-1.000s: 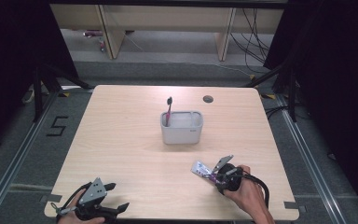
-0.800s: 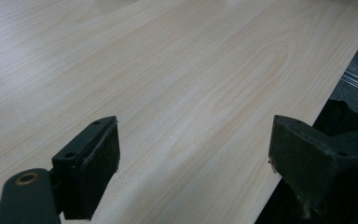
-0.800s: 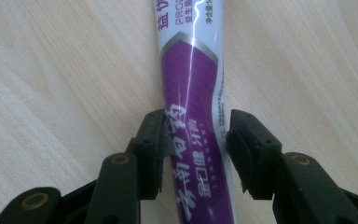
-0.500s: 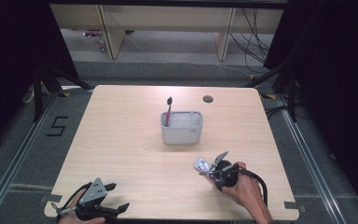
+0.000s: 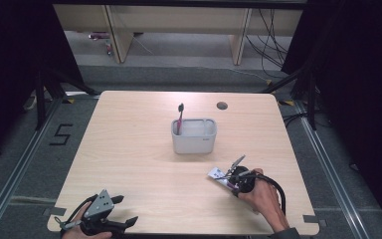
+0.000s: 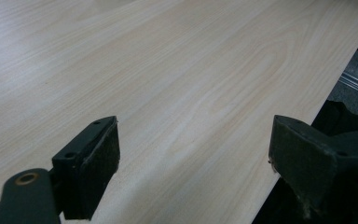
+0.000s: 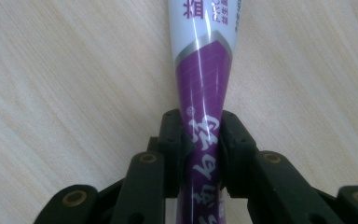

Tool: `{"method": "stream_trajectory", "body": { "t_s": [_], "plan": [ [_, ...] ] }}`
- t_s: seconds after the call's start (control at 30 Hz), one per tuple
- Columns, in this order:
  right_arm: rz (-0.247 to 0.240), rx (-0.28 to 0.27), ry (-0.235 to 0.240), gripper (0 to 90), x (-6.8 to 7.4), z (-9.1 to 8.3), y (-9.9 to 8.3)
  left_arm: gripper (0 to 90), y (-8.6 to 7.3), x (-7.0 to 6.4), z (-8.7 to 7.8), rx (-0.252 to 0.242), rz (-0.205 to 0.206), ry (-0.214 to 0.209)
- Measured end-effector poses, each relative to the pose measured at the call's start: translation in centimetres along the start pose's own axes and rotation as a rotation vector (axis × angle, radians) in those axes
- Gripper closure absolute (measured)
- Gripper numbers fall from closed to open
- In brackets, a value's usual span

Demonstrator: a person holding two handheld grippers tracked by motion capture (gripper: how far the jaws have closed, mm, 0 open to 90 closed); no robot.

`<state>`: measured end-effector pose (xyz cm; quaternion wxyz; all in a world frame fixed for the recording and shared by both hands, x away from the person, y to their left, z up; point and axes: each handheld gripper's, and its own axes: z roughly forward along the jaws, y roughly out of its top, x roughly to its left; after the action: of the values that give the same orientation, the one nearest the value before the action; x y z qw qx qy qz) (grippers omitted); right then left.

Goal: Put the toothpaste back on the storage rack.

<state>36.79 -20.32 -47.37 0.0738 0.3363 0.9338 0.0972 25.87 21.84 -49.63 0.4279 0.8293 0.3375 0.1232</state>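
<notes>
Right tongs [image 7: 200, 140] clamped on a toothpaste tube [image 7: 200, 84] — soft glossy plastic, purple and white, pinched flat between the black pads. Tube at the near right of the pale wood-grain counter [image 5: 129, 149], long axis running straight out from the tongs, toward the left and a little far in the high view. Grey rounded-rectangle holder [image 5: 194, 137] farther off at mid-counter, up and left of the tube, a toothbrush [image 5: 179, 117] standing in its left side. Right hand [image 5: 261, 194] clearly the nearer one. Left tongs [image 5: 122, 211] spread wide — holding nothing — at the near left edge.
</notes>
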Motion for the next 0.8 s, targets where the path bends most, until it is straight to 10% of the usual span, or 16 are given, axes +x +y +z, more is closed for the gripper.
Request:
{"method": "stream_trajectory", "body": {
  "t_s": [0.33, 0.8],
  "plan": [
    [0.016, 0.035, 0.065, 73.9, -0.9, 0.1, 0.5, 16.1, 0.0, 0.2, 0.0, 0.001, 0.014, -0.005],
    [-0.034, 0.132, 0.030, 74.0, -1.1, 0.3, 1.4, 16.1, 0.0, -0.1, 0.0, -0.005, -0.003, 0.001]
  ]
}}
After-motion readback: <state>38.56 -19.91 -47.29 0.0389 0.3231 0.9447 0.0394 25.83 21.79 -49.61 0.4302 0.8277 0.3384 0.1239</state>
